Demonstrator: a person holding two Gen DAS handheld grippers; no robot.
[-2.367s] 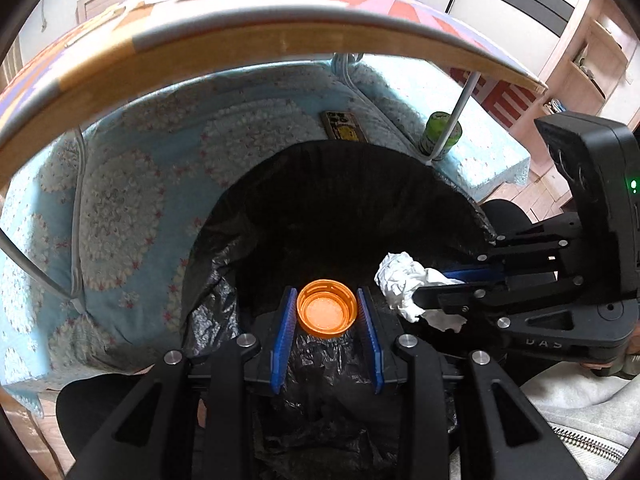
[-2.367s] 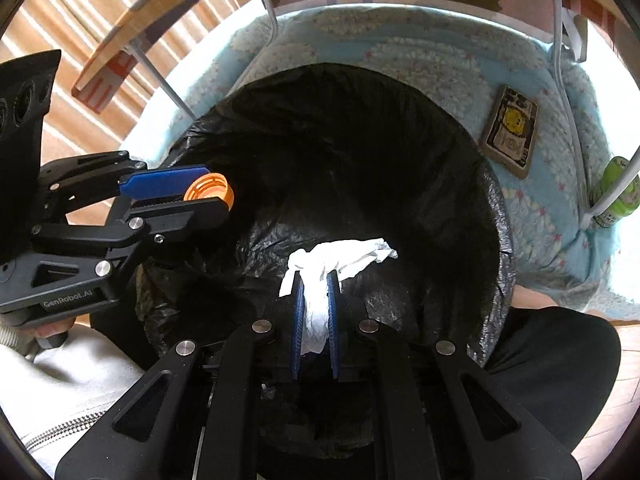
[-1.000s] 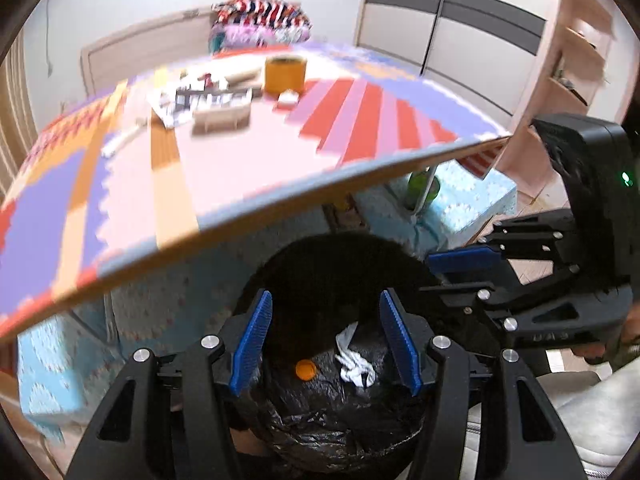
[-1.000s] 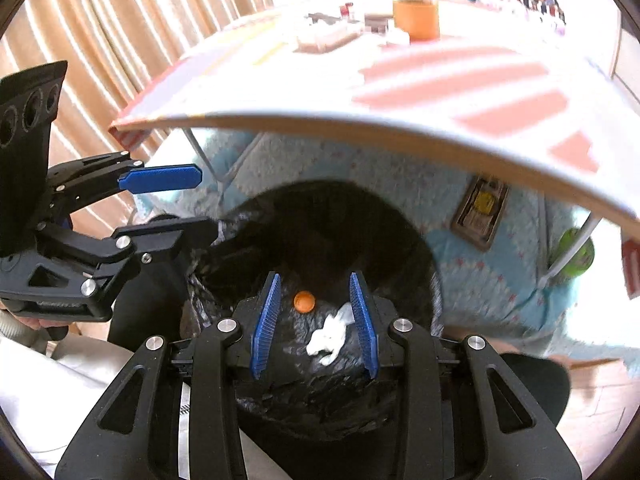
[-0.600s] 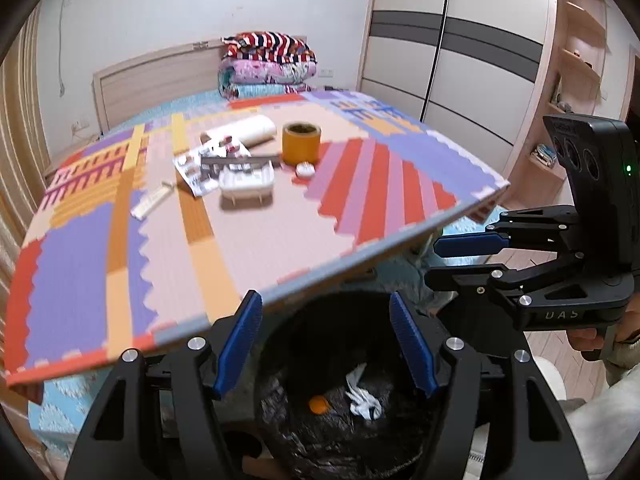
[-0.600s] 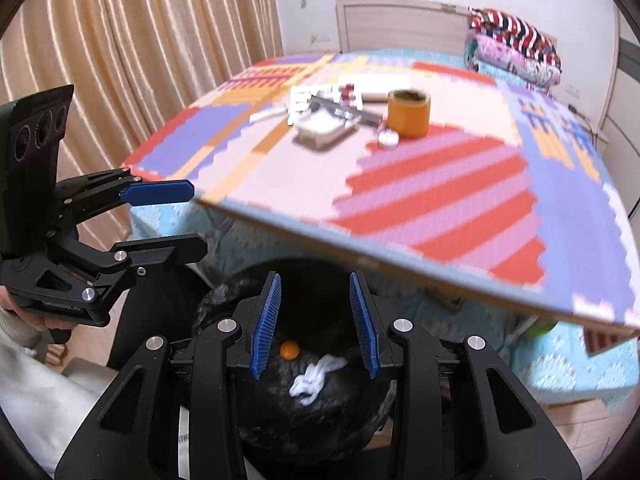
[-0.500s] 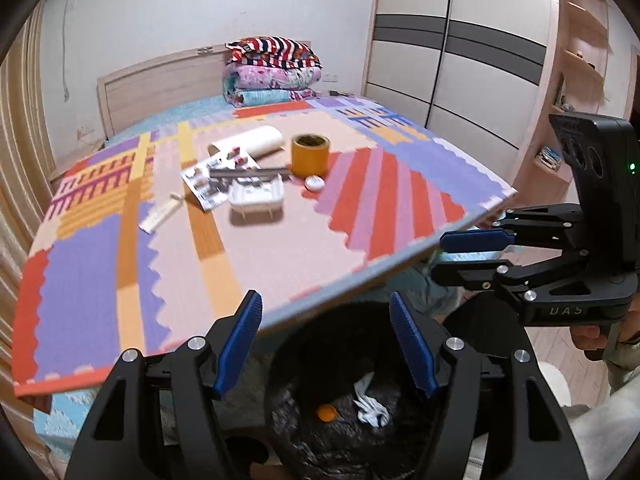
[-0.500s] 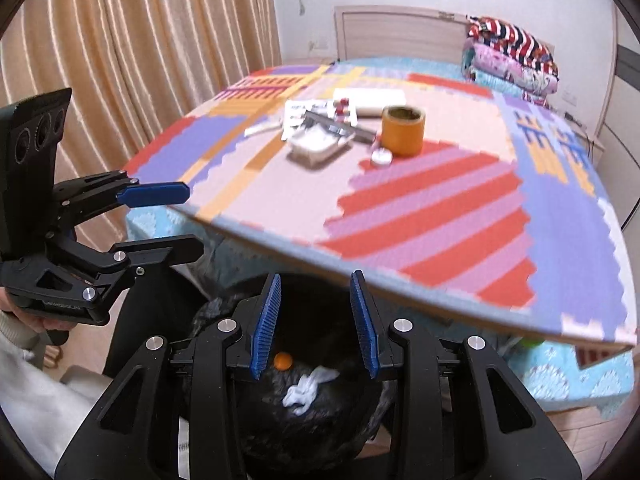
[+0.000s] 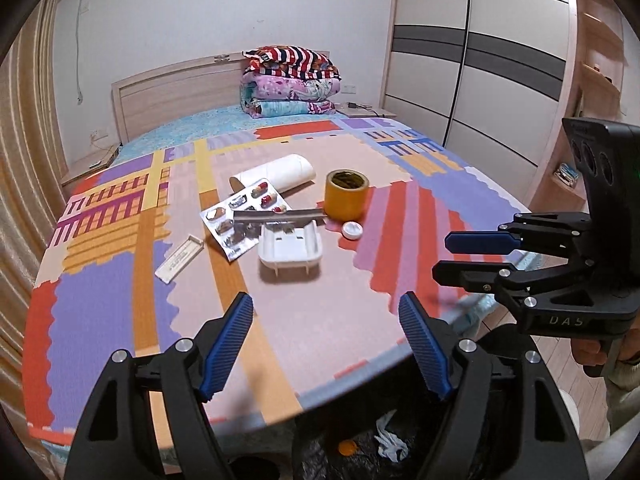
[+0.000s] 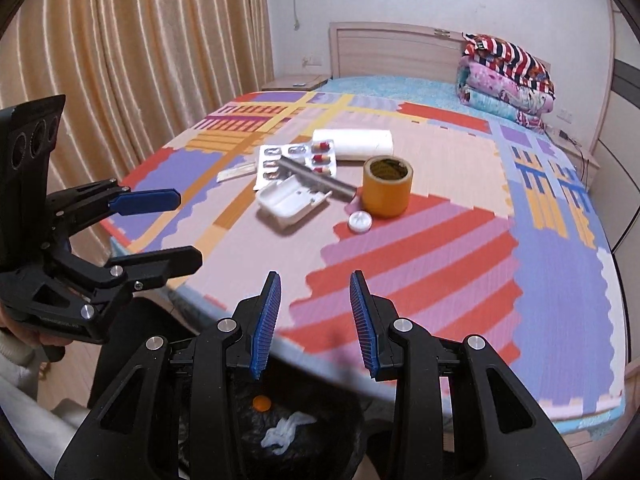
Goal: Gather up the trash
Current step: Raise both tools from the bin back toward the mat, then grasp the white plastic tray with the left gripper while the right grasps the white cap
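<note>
Bedroom: bed (image 9: 192, 128), wardrobe (image 9: 480, 80), curtains (image 10: 140, 60)

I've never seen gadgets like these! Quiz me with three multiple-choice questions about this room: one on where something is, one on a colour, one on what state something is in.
1. Where is the crumpled tissue?
A. On the table
B. In the black bin bag
C. In the right gripper

2. What colour is the tape roll?
A. Orange-yellow
B. Green
C. Black

3. How do the left gripper and the right gripper stand?
A. Both shut on trash
B. One open, one shut
C. Both open and empty

Answers:
1. B: the tissue lies beside the orange cap down in the bag.
2. A: the roll stands orange-yellow by the small white cap.
3. C: each pair of blue pads is spread apart with nothing between.
</note>
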